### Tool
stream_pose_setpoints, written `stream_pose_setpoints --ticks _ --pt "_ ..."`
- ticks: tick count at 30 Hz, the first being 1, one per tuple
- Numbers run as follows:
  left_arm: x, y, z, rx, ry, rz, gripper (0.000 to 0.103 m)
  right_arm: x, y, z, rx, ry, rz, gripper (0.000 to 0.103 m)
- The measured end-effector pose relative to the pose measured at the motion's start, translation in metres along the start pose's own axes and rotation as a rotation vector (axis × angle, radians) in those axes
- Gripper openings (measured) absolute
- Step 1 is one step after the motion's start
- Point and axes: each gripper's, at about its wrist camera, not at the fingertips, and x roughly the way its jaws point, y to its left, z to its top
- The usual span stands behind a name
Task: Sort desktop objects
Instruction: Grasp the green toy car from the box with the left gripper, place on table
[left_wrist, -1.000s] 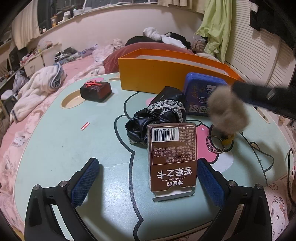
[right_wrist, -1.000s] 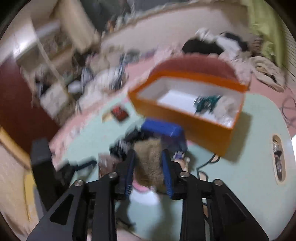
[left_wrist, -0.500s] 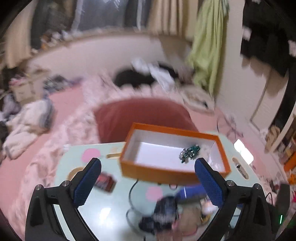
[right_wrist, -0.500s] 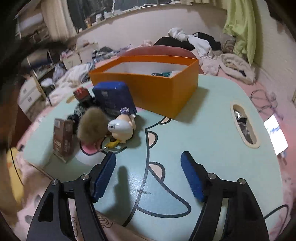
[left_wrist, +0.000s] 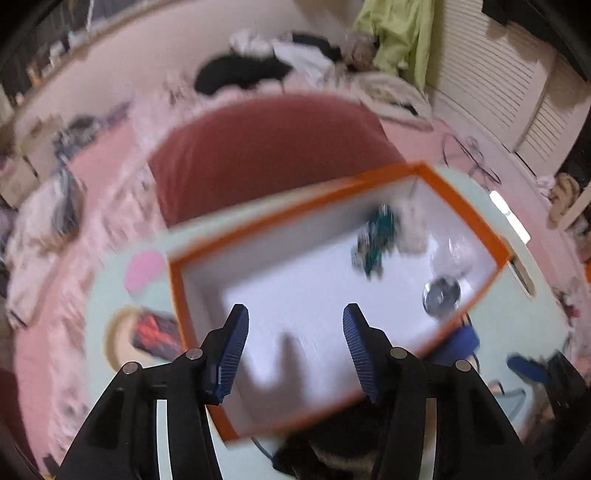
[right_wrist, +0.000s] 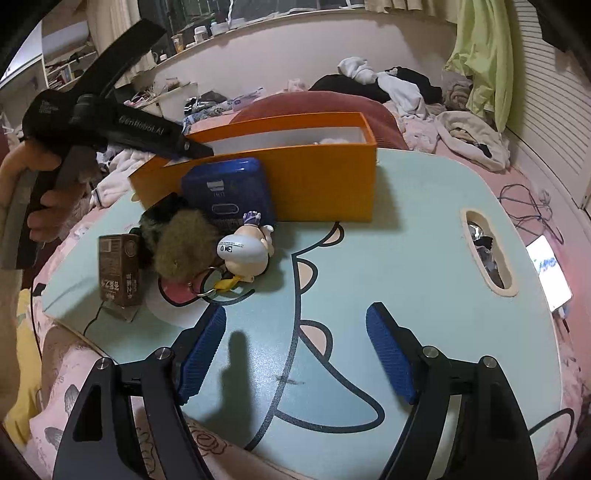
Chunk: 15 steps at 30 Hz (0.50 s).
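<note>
Two grippers are in view. The left gripper hangs over the orange box, jaws closing, nothing between them; motion blur smears the box contents, a green item and a round metal item. The right gripper hangs over the table, jaws opening, empty. A fur ball, doll, brown carton and blue case sit beside the box; the case hides part of its wall.

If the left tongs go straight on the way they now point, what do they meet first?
Probably the white floor of the orange box. The left tongs are empty and closing; the blur leaves depth unclear.
</note>
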Motion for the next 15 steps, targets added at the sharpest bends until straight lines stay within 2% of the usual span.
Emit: stream_pose_setpoints --ticks 1,3,5,10,12,13,15 --pt "-0.003 -0.002 0.007 -0.003 -0.024 0.008 0.053 -0.005 -0.003 0.002 0.002 -0.002 0.001 0.078" --pt "-0.001 -0.009 0.026 -0.027 -0.032 -0.028 0.053 -0.011 -0.005 0.000 0.005 -0.004 0.005 0.078" --pt "0.012 -0.028 0.043 0.009 0.018 -0.075 0.053 -0.022 -0.015 0.003 0.008 -0.007 0.007 0.078" --pt "0.065 -0.075 0.064 0.141 0.159 0.041 0.053 -0.034 -0.019 0.005 0.011 -0.010 0.009 0.078" --pt "0.086 -0.083 0.066 0.172 0.224 0.061 0.046 -0.038 -0.019 0.006 0.012 -0.012 0.013 0.079" --pt "0.096 -0.084 0.064 0.176 0.259 0.064 0.040 -0.039 -0.018 0.006 0.014 -0.014 0.016 0.079" --pt "0.097 -0.084 0.062 0.188 0.238 0.057 0.036 -0.040 -0.019 0.005 0.019 -0.016 0.022 0.079"
